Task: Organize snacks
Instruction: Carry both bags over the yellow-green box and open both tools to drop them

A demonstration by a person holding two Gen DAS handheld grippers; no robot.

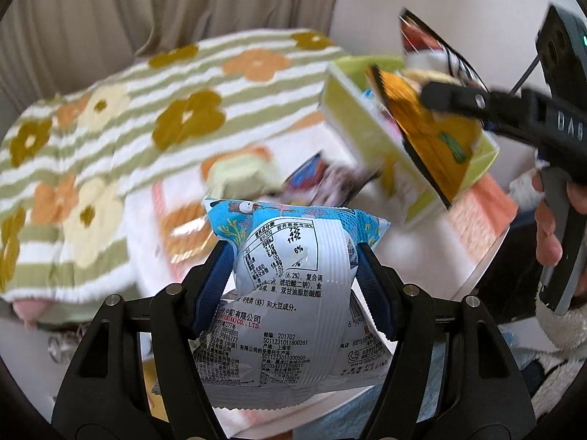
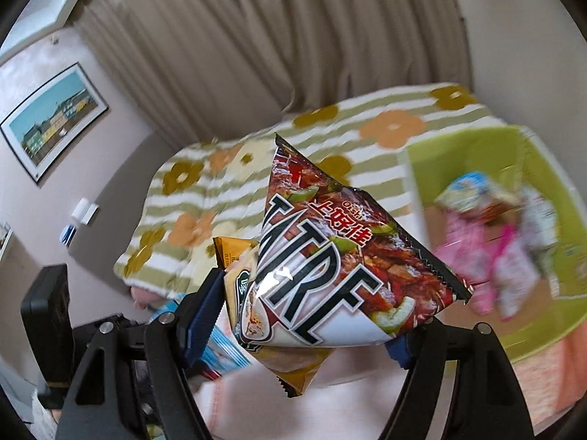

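Above the green box [image 2: 543, 168], the right claw [image 2: 312, 286] pinches two snack bags [image 2: 330, 256]: lower them well inside before releasing, while the left claw [image 1: 293, 267] grips a blue packet [image 1: 293, 256] nearby

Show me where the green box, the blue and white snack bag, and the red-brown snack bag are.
green box [image 2: 477, 146]: right wrist view, on its back inner wall.
blue and white snack bag [image 1: 293, 278]: left wrist view, on the printed white back.
red-brown snack bag [image 2: 330, 264]: right wrist view, on the lettered front.
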